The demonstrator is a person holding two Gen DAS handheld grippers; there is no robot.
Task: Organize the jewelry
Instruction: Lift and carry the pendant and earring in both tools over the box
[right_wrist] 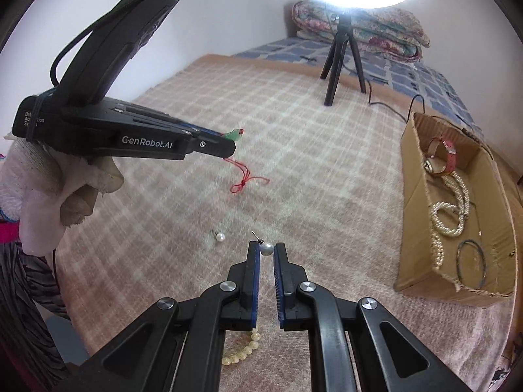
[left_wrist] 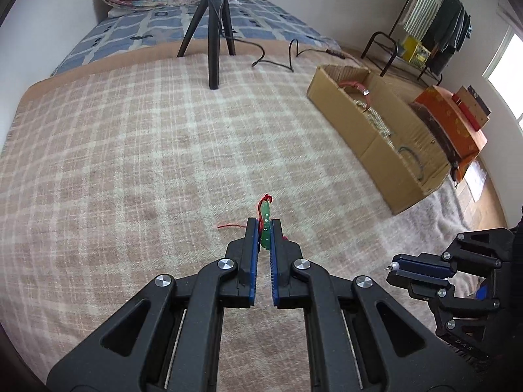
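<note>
The left gripper point(left_wrist: 264, 228) is clamped on a small green jade-like pendant point(left_wrist: 265, 228), its red knotted cord point(right_wrist: 243, 184) trailing down to the pink checked blanket point(left_wrist: 130, 163); the right gripper point(right_wrist: 266, 249) is pinched on a round white pearl stud earring point(right_wrist: 266, 249), its pin poking out past the tips. Both pieces look freshly picked up, so the carrying step is at hand; next each must travel to the open brown cardboard box point(right_wrist: 408, 170) off to the right, already holding a red-strapped watch point(right_wrist: 441, 156) and pearl strands point(right_wrist: 452, 209); a second pearl stud point(right_wrist: 220, 237) and a cream bead bracelet point(right_wrist: 243, 351) wait on the blanket.
</note>
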